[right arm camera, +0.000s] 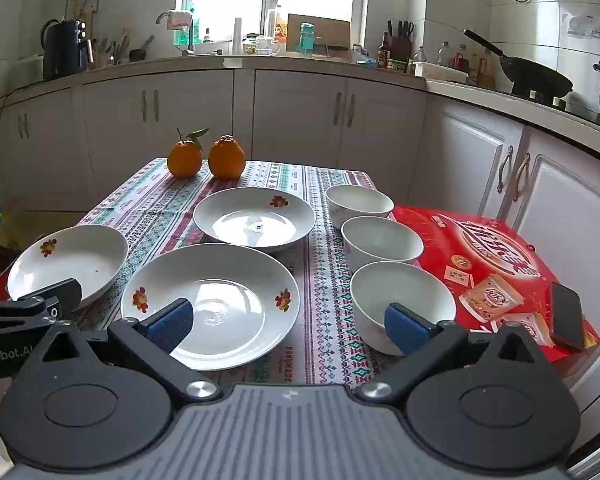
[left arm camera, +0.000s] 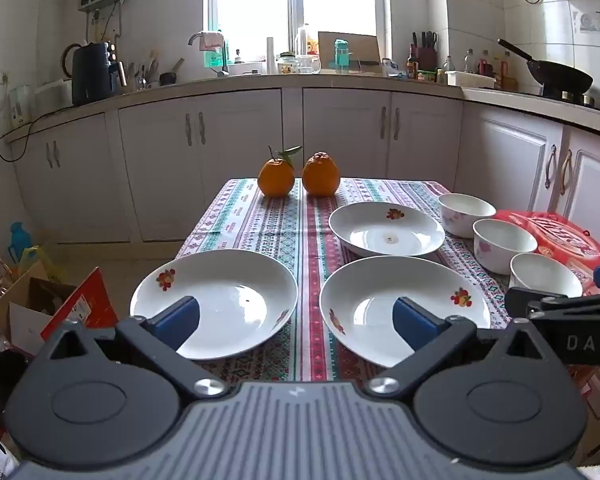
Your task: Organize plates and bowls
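Note:
Three white plates with fruit prints lie on the patterned tablecloth: a near left plate (left arm camera: 220,300) (right arm camera: 70,262), a near middle plate (left arm camera: 400,304) (right arm camera: 220,300) and a far plate (left arm camera: 386,228) (right arm camera: 254,218). Three white bowls stand in a row at the right: far bowl (left arm camera: 466,210) (right arm camera: 358,202), middle bowl (left arm camera: 504,242) (right arm camera: 382,242), near bowl (left arm camera: 546,274) (right arm camera: 402,300). My left gripper (left arm camera: 296,320) hangs open above the two near plates. My right gripper (right arm camera: 288,326) is open between the middle plate and the near bowl. Neither holds anything.
Two oranges (left arm camera: 298,178) (right arm camera: 206,158) sit at the table's far edge. A red box (right arm camera: 496,264) with a dark phone (right arm camera: 566,320) on it lies right of the bowls. Boxes and bags (left arm camera: 48,304) stand on the floor at left. Kitchen cabinets run behind.

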A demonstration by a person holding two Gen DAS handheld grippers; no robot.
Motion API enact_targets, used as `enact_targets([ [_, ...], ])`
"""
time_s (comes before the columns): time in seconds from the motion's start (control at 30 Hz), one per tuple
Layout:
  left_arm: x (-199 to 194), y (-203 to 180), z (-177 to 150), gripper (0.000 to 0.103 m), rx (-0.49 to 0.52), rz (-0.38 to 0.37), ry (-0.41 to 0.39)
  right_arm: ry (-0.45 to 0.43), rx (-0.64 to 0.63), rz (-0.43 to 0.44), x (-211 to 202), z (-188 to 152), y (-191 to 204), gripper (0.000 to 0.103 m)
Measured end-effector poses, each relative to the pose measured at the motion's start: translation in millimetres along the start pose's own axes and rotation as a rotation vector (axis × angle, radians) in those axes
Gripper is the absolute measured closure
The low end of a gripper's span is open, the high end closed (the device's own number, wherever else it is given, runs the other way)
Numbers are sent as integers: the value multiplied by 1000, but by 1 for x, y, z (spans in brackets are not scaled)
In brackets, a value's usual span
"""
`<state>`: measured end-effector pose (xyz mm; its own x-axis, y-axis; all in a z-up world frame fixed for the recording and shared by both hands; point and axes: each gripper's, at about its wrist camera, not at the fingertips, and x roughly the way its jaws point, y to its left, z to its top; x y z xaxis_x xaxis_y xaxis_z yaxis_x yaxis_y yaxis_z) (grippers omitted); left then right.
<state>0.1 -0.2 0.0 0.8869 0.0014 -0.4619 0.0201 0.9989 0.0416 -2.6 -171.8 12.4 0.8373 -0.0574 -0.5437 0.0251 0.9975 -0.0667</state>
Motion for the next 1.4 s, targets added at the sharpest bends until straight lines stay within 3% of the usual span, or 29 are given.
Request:
enact_targets([
  [0.13,-2,-3,0,1,11,23,4,10,4,7,2,0,-2,0],
  [1.4,-2,1,2,1,-5,-7,2,-2,-12,-26,-2,1,0,0],
])
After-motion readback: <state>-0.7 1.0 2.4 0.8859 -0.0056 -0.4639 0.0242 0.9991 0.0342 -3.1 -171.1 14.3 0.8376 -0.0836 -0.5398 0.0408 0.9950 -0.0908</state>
